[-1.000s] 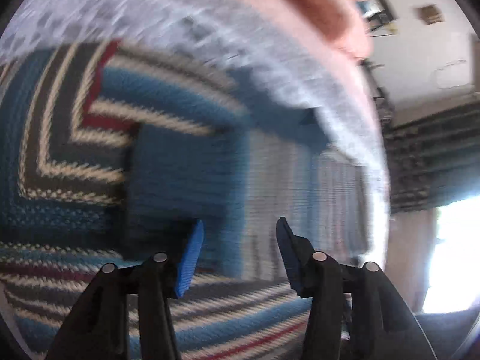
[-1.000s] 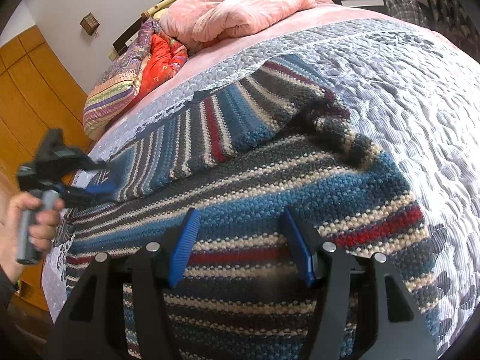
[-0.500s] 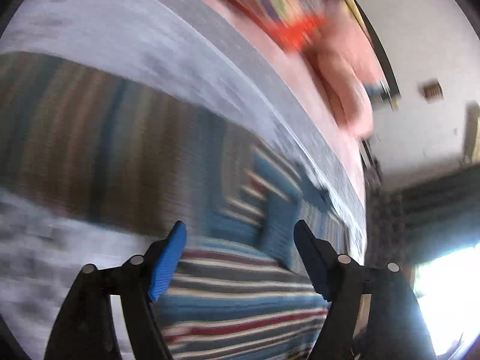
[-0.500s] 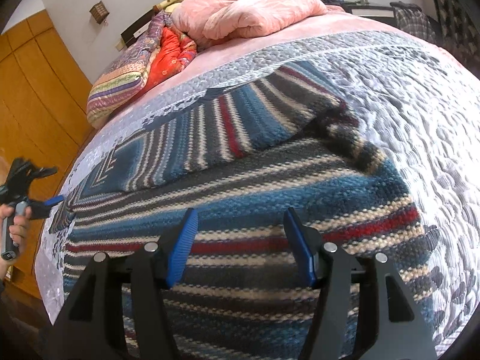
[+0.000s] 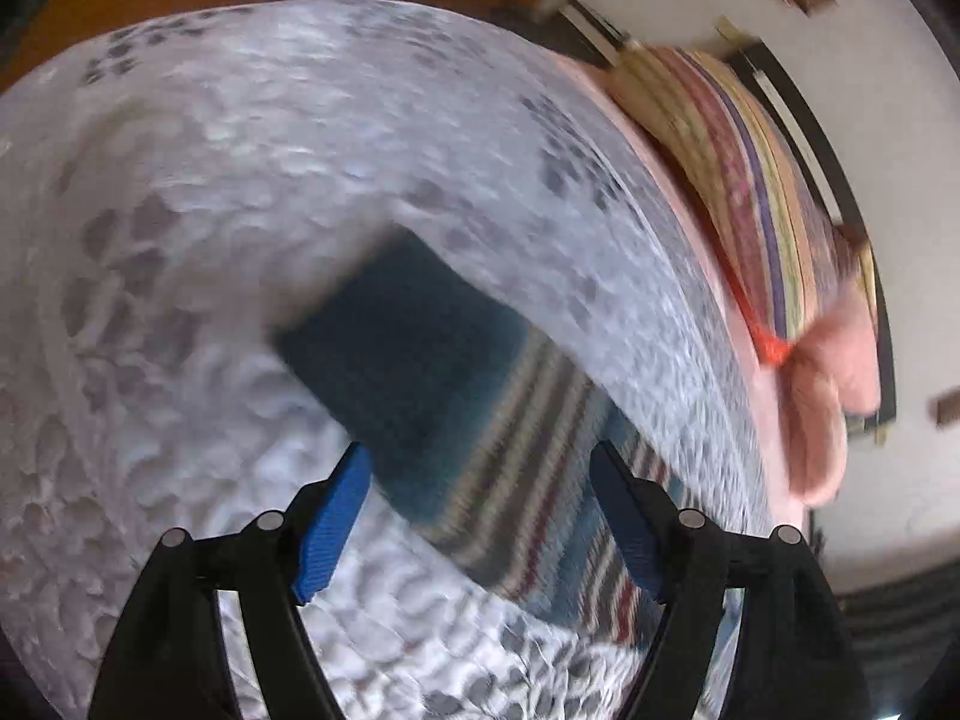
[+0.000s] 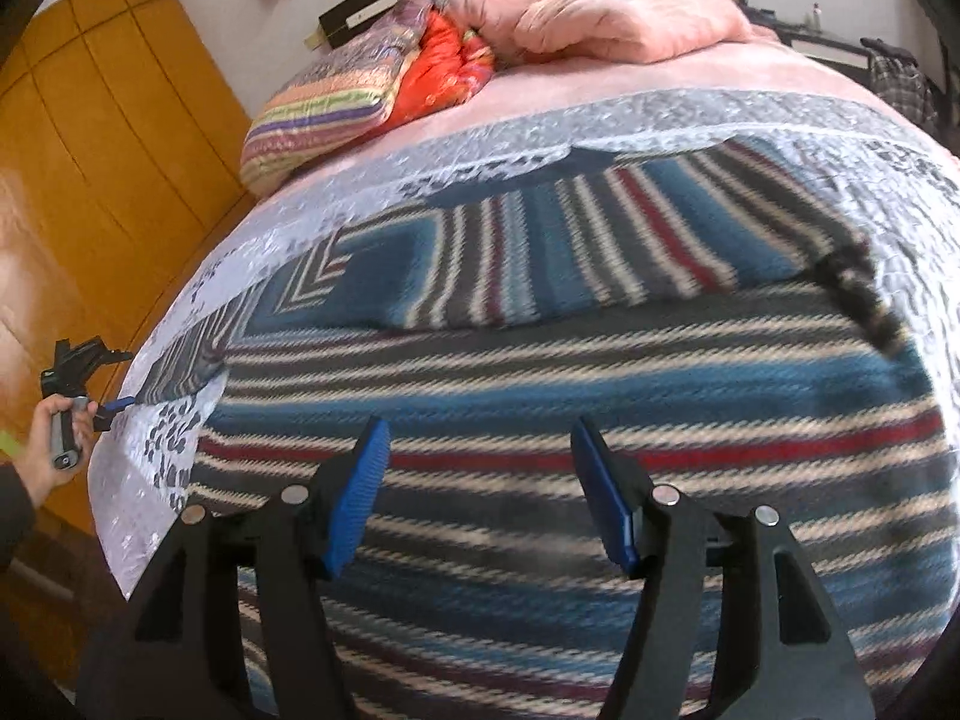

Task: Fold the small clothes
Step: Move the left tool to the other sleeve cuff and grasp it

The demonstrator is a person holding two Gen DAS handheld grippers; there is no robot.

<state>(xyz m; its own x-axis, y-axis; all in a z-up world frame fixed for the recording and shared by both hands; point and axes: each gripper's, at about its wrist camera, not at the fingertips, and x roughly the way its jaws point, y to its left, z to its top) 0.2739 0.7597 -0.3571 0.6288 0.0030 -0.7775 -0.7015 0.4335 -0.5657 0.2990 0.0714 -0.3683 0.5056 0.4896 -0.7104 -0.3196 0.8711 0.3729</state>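
Left gripper, jaws spread and empty, is lining up on the striped sweater's far-left cuff; right gripper is hovering released over the near hem.

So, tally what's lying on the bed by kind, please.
Striped blue, grey and red knitted sweater: 1
Pink fluffy blankets: 2
Striped multicolour folded quilt: 1
Orange-red padded bundle: 1
Total: 5
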